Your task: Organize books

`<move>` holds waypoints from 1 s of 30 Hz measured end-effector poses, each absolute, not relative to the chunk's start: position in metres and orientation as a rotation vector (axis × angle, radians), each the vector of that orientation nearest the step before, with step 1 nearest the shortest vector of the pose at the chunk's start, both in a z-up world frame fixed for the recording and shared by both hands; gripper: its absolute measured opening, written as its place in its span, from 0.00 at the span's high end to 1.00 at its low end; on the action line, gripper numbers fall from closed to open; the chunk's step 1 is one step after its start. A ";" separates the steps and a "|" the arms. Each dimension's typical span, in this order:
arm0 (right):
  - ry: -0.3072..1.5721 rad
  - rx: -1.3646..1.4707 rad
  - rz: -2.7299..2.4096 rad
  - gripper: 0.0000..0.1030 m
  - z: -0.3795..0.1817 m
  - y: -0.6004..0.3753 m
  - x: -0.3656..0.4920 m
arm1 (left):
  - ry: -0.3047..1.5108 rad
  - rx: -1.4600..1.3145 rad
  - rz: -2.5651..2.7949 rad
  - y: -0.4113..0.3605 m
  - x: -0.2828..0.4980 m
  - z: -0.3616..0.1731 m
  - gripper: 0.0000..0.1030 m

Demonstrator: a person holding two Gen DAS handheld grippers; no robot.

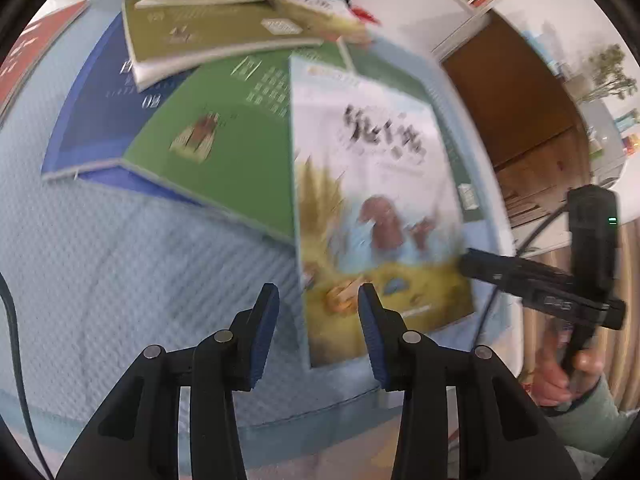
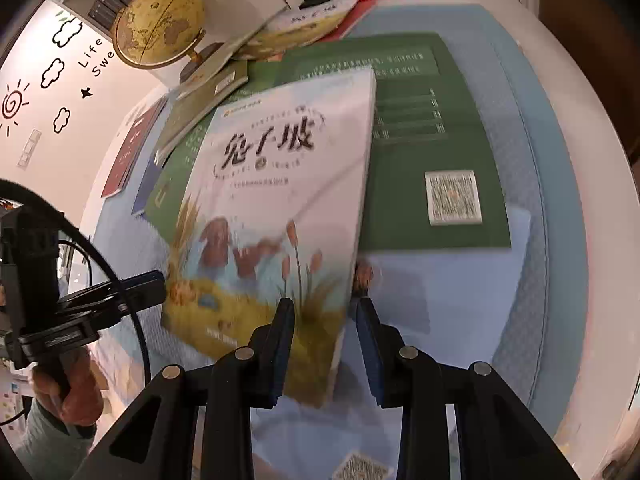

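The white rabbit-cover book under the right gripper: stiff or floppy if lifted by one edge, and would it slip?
Probably floppy: the white rabbit-cover book looks like a thin paperback, its near corner already raised between the right gripper fingers. Its cover looks smooth, so it may slide over the green book beneath. Likely light.

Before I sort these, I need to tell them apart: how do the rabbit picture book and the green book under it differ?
The rabbit picture book has a pale cover with a painted scene; the green book is plain dark green with white text and a square code label. The rabbit picture book sits tilted, its near corner between the right hand-held gripper fingers; the green book lies flat on the blue mat. Both are thin paperbacks.
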State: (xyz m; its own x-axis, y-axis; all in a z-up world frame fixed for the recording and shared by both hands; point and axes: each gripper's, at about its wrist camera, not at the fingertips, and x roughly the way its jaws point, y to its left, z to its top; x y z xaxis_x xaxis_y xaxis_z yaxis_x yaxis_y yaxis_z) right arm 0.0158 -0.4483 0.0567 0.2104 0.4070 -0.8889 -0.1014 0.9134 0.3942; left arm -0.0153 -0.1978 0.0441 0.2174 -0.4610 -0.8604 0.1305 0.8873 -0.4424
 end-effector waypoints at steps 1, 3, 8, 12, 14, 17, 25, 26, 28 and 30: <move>1.315 0.270 0.362 0.70 0.058 -0.448 0.014 | 1.299 -0.310 -0.420 -0.199 -0.017 0.041 0.64; 1.306 0.242 0.371 0.70 0.059 -0.442 0.011 | 1.319 -0.344 -0.439 -0.201 -0.017 0.035 0.64; 1.275 0.130 0.381 0.69 0.062 -0.425 0.003 | 1.252 -0.360 -0.451 -0.208 -0.019 0.045 0.64; 1.265 0.172 0.399 0.69 0.060 -0.434 0.001 | 1.144 -0.500 -0.564 -0.198 -0.025 0.075 0.68; 1.270 0.210 0.411 0.69 0.059 -0.440 0.003 | 1.128 -0.522 -0.571 -0.197 -0.024 0.081 0.71; 1.271 0.254 0.421 0.69 0.057 -0.445 0.004 | 1.146 -0.475 -0.506 -0.205 -0.018 0.073 0.83; 1.286 0.337 0.424 0.69 0.056 -0.455 0.003 | 1.182 -0.479 -0.504 -0.225 -0.012 0.057 0.89; 1.299 0.370 0.427 0.69 0.055 -0.458 0.004 | 1.179 -0.514 -0.522 -0.225 -0.011 0.059 0.89; 1.326 0.465 0.430 0.68 0.052 -0.469 0.004 | 1.169 -0.622 -0.579 -0.222 -0.008 0.062 0.89; 1.347 0.611 0.453 0.59 0.047 -0.485 0.003 | 1.157 -0.741 -0.642 -0.219 -0.004 0.065 0.89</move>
